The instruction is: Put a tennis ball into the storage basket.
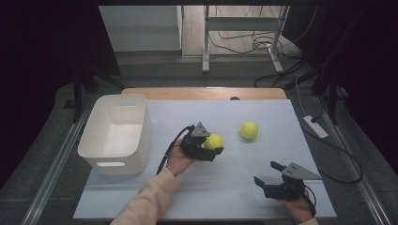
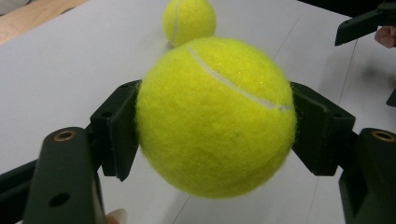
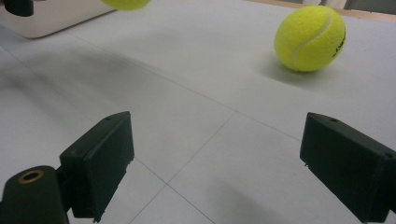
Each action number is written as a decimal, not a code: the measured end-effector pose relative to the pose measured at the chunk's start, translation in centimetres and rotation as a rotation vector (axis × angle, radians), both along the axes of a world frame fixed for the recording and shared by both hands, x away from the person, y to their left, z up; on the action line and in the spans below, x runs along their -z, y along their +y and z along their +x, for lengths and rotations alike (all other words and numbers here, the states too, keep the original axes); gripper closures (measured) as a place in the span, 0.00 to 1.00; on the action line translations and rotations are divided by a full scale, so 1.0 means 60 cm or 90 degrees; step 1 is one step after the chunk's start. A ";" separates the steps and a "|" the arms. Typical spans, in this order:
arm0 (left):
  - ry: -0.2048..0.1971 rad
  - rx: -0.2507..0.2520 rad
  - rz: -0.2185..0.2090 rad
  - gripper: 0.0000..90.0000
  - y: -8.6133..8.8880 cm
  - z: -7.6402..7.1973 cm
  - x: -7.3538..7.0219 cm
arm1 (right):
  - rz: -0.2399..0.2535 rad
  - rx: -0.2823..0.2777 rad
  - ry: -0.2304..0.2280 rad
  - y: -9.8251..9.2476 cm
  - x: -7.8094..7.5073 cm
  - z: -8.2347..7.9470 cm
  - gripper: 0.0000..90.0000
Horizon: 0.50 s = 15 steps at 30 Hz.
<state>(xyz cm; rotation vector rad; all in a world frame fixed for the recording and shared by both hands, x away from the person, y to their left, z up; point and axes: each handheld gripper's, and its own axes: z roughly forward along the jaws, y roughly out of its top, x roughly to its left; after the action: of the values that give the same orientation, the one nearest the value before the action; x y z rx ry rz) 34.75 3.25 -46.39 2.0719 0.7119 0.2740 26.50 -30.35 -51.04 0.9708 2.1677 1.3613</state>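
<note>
Pale table (image 1: pixel 187 197) with white bin (image 1: pixel 115 133), left claw (image 1: pixel 212 149) clamping tennis ball (image 1: pixel 214 141), right claw (image 1: pixel 268 176) wide open, perhaps cables beyond.

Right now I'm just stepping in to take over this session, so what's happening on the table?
A person works with two handheld tongs. The left tongs are shut on a fuzzy yellow tennis ball, which seems lifted off the white table. The right tongs wait open near the front edge. A second yellow tennis ball lies loose farther back, and a white plastic bin stands at the left.
</note>
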 end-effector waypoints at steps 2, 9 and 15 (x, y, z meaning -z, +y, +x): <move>-0.003 -0.004 -0.005 0.30 0.005 -0.002 -0.003 | 0.000 0.000 0.000 0.000 0.000 0.000 0.11; -0.011 -0.010 -0.016 0.30 0.017 -0.007 -0.011 | 0.001 0.000 -0.001 0.000 0.000 0.000 0.11; -0.020 -0.016 -0.021 0.30 0.025 -0.012 -0.018 | 0.003 0.000 -0.001 0.000 -0.001 0.000 0.11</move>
<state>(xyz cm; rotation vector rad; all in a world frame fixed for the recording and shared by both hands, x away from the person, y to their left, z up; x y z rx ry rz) 34.04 4.75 -45.32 2.0249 0.7197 0.3057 26.49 -30.32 -51.00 0.9710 2.1635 1.3668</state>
